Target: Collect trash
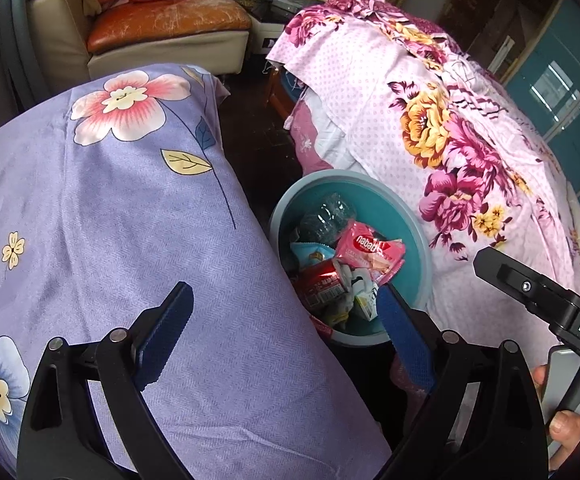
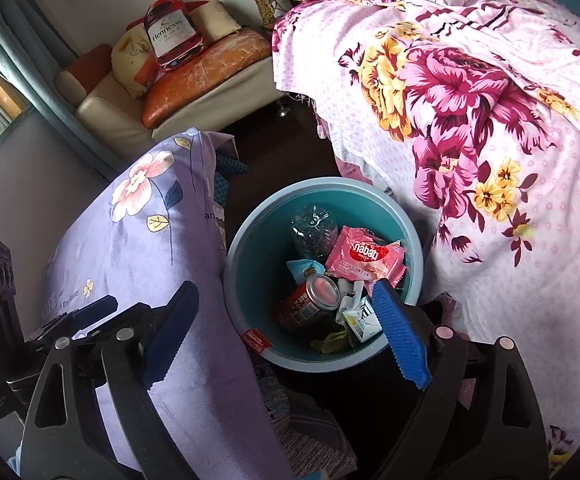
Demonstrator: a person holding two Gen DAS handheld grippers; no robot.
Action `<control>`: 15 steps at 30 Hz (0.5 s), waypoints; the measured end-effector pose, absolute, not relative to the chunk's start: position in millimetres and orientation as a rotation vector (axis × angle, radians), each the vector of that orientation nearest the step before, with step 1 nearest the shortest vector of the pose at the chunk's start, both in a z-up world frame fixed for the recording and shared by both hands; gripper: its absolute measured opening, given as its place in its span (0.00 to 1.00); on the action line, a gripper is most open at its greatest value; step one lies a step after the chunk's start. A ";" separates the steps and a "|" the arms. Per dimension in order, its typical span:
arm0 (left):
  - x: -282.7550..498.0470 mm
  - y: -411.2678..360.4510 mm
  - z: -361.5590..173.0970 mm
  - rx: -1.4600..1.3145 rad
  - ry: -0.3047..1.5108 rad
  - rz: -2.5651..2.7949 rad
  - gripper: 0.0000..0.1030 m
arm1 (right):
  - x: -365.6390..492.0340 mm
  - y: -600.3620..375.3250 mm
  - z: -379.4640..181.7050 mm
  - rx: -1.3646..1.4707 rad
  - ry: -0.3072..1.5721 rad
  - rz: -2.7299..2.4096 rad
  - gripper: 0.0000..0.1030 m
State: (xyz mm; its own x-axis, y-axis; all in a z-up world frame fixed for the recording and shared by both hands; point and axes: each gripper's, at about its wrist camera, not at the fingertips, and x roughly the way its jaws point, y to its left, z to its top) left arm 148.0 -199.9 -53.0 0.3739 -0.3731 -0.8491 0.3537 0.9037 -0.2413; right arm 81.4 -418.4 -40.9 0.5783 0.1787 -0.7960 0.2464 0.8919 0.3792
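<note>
A bedroom: a lilac flowered cloth (image 2: 137, 248) covers something on the left whose shape stays hidden, a teal bin (image 2: 249, 276) stands on the dark floor in the middle, and a bed (image 2: 490, 140) under a pink flowered sheet lies on the right. A sofa (image 2: 105, 108) sits behind.

In the bin lie one clear bottle (image 2: 314, 228), one pink wafer wrapper (image 2: 364, 258), one red can (image 2: 308, 300) and crumpled papers, partly hidden. The left tool (image 1: 281, 340) and right tool (image 2: 285, 330) both gape apart, holding nothing.
</note>
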 end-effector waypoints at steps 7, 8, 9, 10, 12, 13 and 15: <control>128.3 -182.4 -31.2 -0.023 1.038 -0.447 0.95 | 68.2 -397.1 -25.7 0.435 0.961 -0.033 0.87; 124.8 -179.5 -27.4 -0.024 1.028 -0.444 0.95 | 66.4 -394.5 -23.5 0.430 0.959 -0.032 0.87; 121.9 -176.7 -24.2 -0.025 1.019 -0.442 0.95 | 63.6 -391.1 -20.4 0.419 0.955 -0.032 0.87; 118.5 -174.1 -20.6 -0.025 1.009 -0.439 0.95 | 60.6 -387.0 -16.9 0.408 0.950 -0.033 0.87; 112.5 -169.8 -14.3 -0.027 0.994 -0.437 0.96 | 55.4 -381.2 -12.0 0.395 0.941 -0.033 0.88; 109.4 -167.5 -11.5 -0.028 0.986 -0.436 0.96 | 51.8 -378.5 -9.0 0.389 0.933 -0.034 0.89; 102.3 -163.4 -6.4 -0.027 0.971 -0.433 0.96 | 44.3 -374.9 -3.9 0.387 0.919 -0.035 0.90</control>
State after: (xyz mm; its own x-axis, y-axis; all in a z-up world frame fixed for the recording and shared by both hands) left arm 102.3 -163.4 -6.4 0.4864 -0.3677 -0.7926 0.3436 0.9145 -0.2135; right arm 44.3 -374.9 -3.9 0.6108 0.1343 -0.7803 0.1931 0.9305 0.3114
